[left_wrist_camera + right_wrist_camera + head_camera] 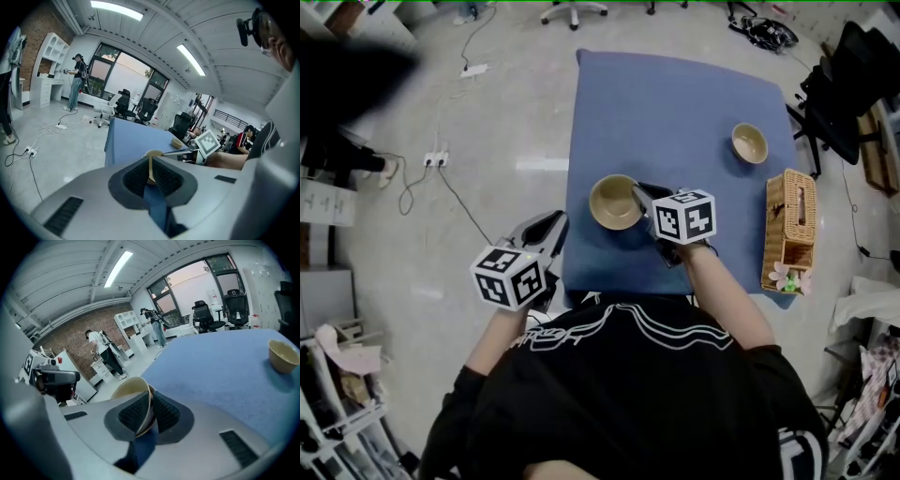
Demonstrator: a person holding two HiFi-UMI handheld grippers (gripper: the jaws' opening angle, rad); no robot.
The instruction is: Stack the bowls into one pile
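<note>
Surfaces: desk (675,103), matt blue cloth; near bowl (612,202) and far bowl (749,142), smooth, faintly glossy tan glaze; basket (787,230), rough woven wicker; floor (487,141), polished, reflective grey; right claw (150,397), matt grey plastic shell; pads (133,414), black, ribbed, rubbery.

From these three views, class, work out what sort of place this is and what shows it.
Most likely an open-plan office or lab: rolling office chairs, ceiling strip lights, and a power strip lying on the floor.

Near bowl (614,202), tan, upright at front of blue table (675,94), right rim clamped by right gripper (639,193), far bowl (749,142), matching, upright, well apart, right rear.
</note>
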